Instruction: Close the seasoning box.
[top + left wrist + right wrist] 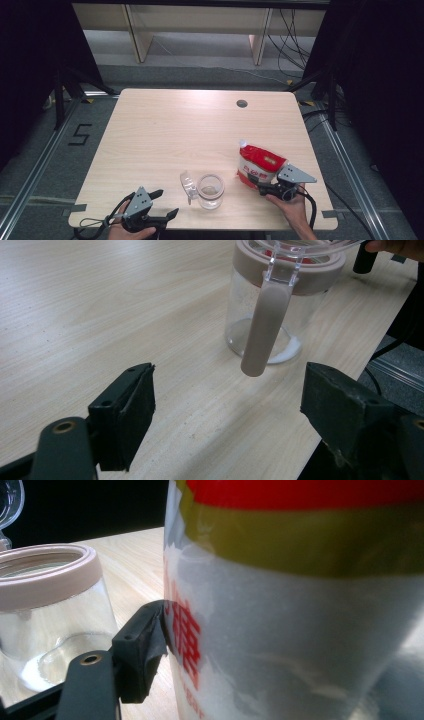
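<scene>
Near the surface's [150, 125] front edge the jar [210, 190] stands open, nearly empty; right tool [261, 188] closes around the pouch [259, 166], unpoured; left tool [162, 204] gapes empty.

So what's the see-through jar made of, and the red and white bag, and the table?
The jar looks like clear glass or hard plastic, since the table shows through it; its rim band is matte beige, probably plastic. The bag seems to be glossy soft plastic film, shiny and printed, with white grains showing inside. The table has a pale wood-grain top, maybe a laminate.
</scene>
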Tool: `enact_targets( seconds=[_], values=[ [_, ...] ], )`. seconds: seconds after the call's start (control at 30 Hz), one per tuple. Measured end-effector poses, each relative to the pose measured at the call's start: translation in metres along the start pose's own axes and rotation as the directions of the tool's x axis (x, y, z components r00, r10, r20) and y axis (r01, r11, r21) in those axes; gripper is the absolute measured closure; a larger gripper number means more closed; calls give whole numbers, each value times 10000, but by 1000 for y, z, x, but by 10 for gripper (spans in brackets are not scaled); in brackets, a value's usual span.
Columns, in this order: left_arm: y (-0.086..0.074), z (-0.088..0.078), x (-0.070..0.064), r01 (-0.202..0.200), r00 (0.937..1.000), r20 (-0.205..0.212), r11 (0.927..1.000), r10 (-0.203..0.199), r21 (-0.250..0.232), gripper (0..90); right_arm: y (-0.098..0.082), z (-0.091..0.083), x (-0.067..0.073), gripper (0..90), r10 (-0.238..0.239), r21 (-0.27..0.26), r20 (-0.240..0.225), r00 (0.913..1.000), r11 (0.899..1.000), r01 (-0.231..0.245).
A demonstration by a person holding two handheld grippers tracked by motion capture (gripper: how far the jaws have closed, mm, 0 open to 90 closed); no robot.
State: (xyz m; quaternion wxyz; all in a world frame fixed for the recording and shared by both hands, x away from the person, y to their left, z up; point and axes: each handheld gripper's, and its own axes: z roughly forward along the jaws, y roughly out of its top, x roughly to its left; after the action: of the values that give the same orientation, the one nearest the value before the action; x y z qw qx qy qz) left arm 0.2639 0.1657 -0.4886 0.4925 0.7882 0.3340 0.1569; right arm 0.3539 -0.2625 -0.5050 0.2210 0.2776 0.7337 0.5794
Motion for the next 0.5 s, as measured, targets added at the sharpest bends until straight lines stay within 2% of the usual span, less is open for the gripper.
enact_targets(
  seconds=[0.03, 0.13, 0.17, 0.2, 0.3, 0.33, 0.37, 0.4, 0.43, 0.47, 0.5],
  values=[
    [0, 0, 0, -30, 10000, -1, 10000, 30, 49, 212, -1, 2, 1, 311, 219, -110, -105, 9997, 9997, -221],
    [0, 0, 0, 6, 10000, 24, 10000, -6, -28, 213, -1, 2, 1, 324, 277, 18, -76, 9996, 9996, -277],
    [0, 0, 0, 2, 10000, 17, 10000, -2, -32, 213, -2, 2, 1, 344, 247, -35, -57, 9997, 9997, -247],
    [0, 0, 0, -42, 10000, -4, 10000, 42, 62, 212, -2, 3, 2, 357, 421, -169, -186, 9989, 9990, -424],
    [0, 0, 0, -55, 10000, 10, 10000, 55, 76, 212, -3, 3, 1, 366, 141, 73, -39, 9999, 9999, -141],
    [0, 0, 0, -55, 10000, 18, 10000, 55, 81, 212, -3, 4, -1, 369, 212, -132, -217, 9995, 9997, -215],
    [0, 0, 0, -71, 10000, 20, 9999, 71, 88, 213, -3, 4, 0, 372, 187, -125, -357, 9992, 9997, -192],
    [0, 0, 0, -71, 10000, 16, 9999, 71, 92, 212, -3, 5, -2, 373, 31, -310, -488, 9988, 9995, -46],
    [0, 0, 0, -79, 10000, 13, 9999, 79, 87, 213, -3, 4, -1, 375, 42, -146, -219, 9998, 9999, -45],
    [0, 0, 0, -77, 10000, 13, 9999, 77, 88, 213, -3, 5, -1, 374, 62, -209, -360, 9993, 9998, -69],
    [0, 0, 0, -76, 10000, 14, 9999, 76, 85, 212, -4, 5, -1, 374, 89, -174, -238, 9997, 9998, -93]
  ],
)
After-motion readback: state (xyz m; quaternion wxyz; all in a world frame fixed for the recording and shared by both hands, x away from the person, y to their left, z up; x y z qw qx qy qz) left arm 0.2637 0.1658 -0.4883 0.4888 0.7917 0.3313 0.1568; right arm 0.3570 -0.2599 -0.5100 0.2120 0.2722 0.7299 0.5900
